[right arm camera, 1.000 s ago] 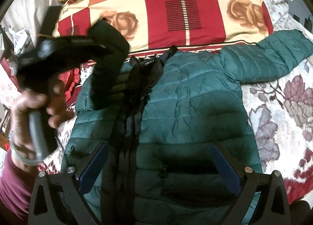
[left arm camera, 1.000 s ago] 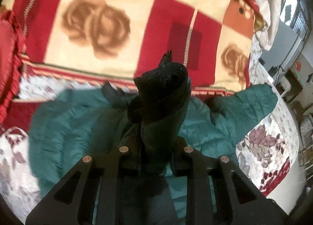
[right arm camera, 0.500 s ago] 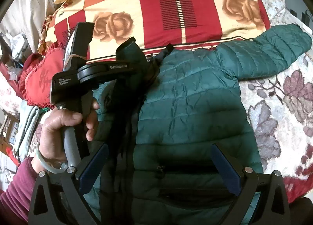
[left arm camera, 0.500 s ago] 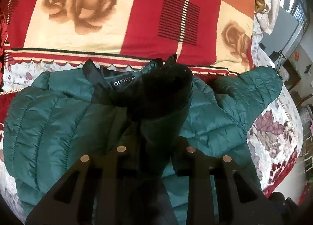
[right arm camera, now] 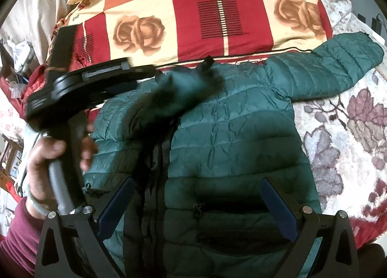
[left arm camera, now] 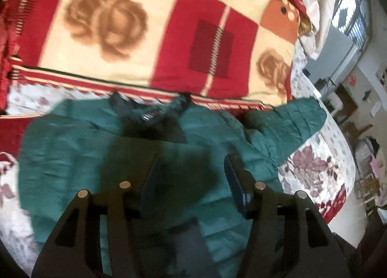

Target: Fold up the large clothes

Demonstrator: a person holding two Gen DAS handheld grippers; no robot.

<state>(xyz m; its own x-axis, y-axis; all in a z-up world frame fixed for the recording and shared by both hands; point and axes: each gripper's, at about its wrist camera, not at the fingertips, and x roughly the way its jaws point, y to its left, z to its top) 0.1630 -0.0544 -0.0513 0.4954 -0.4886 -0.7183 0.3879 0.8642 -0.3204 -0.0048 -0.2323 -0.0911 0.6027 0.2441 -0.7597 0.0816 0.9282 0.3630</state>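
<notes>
Jaws of the left gripper (left arm camera: 191, 176) are opening to let the folded-in sleeve (right arm camera: 183, 91) drop across the green puffer jacket (right arm camera: 232, 137) lying flat on the bed (right arm camera: 350, 132), while the right gripper (right arm camera: 198, 201) is hovering wide and empty over its hem.

The teal quilted puffer jacket (right arm camera: 232, 137) lay front-up on the bed, zipper open down its dark lining. One sleeve (right arm camera: 333, 70) stretched out sideways; the other sleeve (right arm camera: 179, 94) lay folded across the chest near the collar (left arm camera: 154, 118).
</notes>
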